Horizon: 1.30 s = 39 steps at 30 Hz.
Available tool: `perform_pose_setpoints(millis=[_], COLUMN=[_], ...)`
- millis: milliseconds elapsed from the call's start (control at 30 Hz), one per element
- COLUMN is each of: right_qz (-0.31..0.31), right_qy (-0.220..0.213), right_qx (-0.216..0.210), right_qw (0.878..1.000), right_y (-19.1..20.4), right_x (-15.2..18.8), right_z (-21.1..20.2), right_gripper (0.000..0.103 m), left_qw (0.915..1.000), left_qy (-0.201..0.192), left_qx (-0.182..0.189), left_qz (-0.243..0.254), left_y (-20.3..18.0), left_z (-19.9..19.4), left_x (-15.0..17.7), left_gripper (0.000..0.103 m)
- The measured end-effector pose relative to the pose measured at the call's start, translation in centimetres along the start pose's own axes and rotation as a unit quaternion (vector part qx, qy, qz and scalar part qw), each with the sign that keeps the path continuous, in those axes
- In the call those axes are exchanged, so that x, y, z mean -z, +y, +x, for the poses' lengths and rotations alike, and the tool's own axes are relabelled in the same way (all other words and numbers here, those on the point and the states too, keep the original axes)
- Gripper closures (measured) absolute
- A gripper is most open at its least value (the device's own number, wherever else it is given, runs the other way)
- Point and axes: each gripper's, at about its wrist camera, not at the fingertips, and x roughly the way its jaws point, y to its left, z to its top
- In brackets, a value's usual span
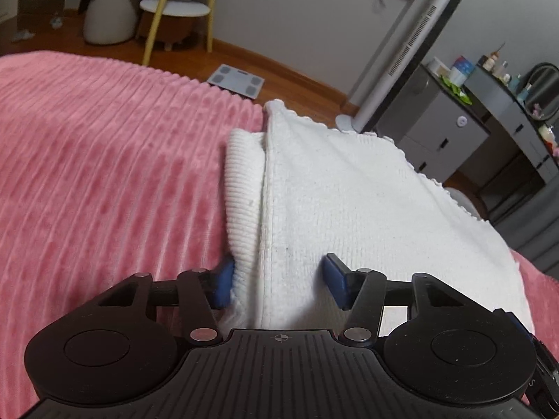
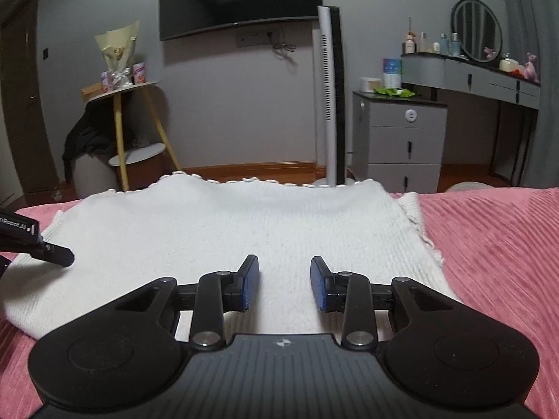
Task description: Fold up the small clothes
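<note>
left gripper: nearest item in the left wrist view. it sits at the near left edge of the garment. the jaws stand apart. the left pad touches a ribbed cuff that pokes out from under the folded side; the right pad rests on or just above the knit top layer. fabric lies between the pads, but they are not pressed together on it, so the inspector reads this gripper as not yet clenched on cloth. whether the lower layers are caught cannot be told.

right gripper: it is placed over the near edge of the garment, right of that edge's middle. the jaws stand narrowly apart with bare white knit showing between them. nothing is pinched; it is judged released.

garment: a white knit piece spread flat on the pink blanket. it runs away from both grippers, its scalloped hem at the far end. its sides are already turned in, the left fold line running straight off from the left gripper.

governing relation: both grippers stand on the garment's near edge, one toward each side, and the bulk of the cloth lies ahead of them. the likely next fold carries the near edge toward the hem. the left gripper is closer to a grip.
</note>
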Motion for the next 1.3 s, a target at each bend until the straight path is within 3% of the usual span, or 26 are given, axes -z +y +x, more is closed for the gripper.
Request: perform_pose_setpoints(millis=[33, 133, 300, 400, 800, 967, 1033, 1167, 1300], right_qz=[0.002, -0.013, -0.034, -0.029, -0.055, -0.079, -0.094, -0.110, -0.129], right_qy=[0.002, -0.003, -0.009, -0.001, -0.027, -0.041, -0.033, -0.026, 0.028], right_qx=[0.002, 0.010, 0.025, 0.029, 0.030, -0.013, -0.036, -0.067, -0.066], right_qw=[1.000, 1.000, 0.999, 0.999, 0.998, 0.996, 0.994, 0.991, 0.989], right_y=[0.0, 0.4, 0.8, 0.6, 1.2, 3.1, 4.1, 5.5, 6.1], right_x=[0.1, 0.2, 0.4, 0.8, 0.9, 1.4, 1.9, 2.5, 3.5], right_z=[0.1, -0.4, -0.8, -0.6, -1.8, -2.5, -2.4, -2.5, -0.8], right_gripper=[0.071, 0.071, 0.071, 0.071, 0.071, 0.075, 0.086, 0.088, 0.088], left_qw=[1.0000, 0.9999, 0.9998, 0.9998, 0.9993, 0.9990, 0.9989, 0.9991, 0.9990], left_qy=[-0.001, -0.003, 0.011, 0.014, 0.026, 0.029, 0.031, 0.034, 0.036], left_qx=[0.003, 0.005, 0.014, 0.014, 0.006, -0.004, -0.005, 0.000, 0.001], left_qz=[0.007, 0.009, -0.006, 0.005, 0.026, 0.035, 0.034, 0.027, 0.025], left_y=[-0.1, 0.0, 0.7, 0.5, -0.7, -1.1, -1.3, -1.2, -1.3], left_z=[-0.1, -0.5, -0.5, -0.5, -0.8, -0.9, -1.0, -1.0, -1.2], left_x=[0.0, 0.1, 0.4, 0.7, -0.4, -0.6, -0.7, -1.1, -1.4], left_gripper=[0.057, 0.059, 0.041, 0.040, 0.070, 0.072, 0.073, 0.074, 0.075])
